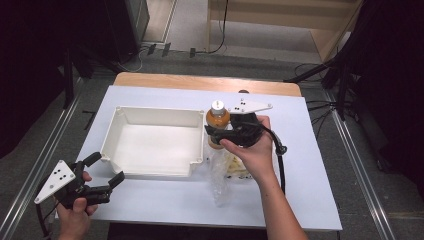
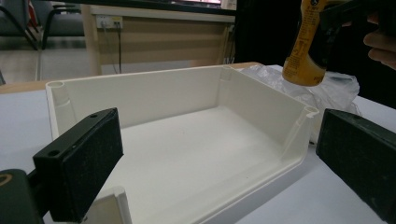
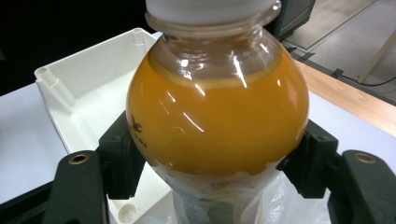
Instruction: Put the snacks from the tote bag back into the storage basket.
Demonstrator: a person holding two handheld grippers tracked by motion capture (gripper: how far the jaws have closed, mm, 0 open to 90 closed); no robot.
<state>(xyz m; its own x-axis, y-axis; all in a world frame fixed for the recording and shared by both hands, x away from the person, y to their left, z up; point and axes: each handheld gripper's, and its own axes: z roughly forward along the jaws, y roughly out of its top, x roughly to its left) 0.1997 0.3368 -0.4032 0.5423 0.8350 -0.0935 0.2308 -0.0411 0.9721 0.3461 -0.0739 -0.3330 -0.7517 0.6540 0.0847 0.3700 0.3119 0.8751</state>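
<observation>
The right gripper [image 1: 223, 135] has its jaws clamped on the bottle [image 1: 218, 121], gripping it low on the round shoulder, and the bottle sits centre-right of the high view, just beside the right wall of the tray [image 1: 156, 148]. In the left gripper view the bottle [image 2: 306, 44] hangs clear above the bag [image 2: 327, 91] at upper right, its base off the tabletop [image 1: 310, 165]. The left gripper [image 1: 97, 176] waits at lower left of the high view, jaws spread wide with nothing between them, aimed at the tray's near corner.

Now the risks. The right gripper view shows the pads [image 3: 122, 156] biting on a curved, glossy surface, so the bottle [image 3: 217, 116] could well slide or swivel in the grip if the hand tips. It's full of orange liquid, heavy at the top, which would make any tilt worse. The thin plastic bag [image 3: 273, 200] is bunched right under the bottle; it looks as if some film clings to the lower part, and that could drag along or get pinched. The tray wall is close, so a low sideways swing could knock it.

Writing: there's a small dark mark on the bottle's left side and printing down the label, too blurred to read. No brand legible.
</observation>
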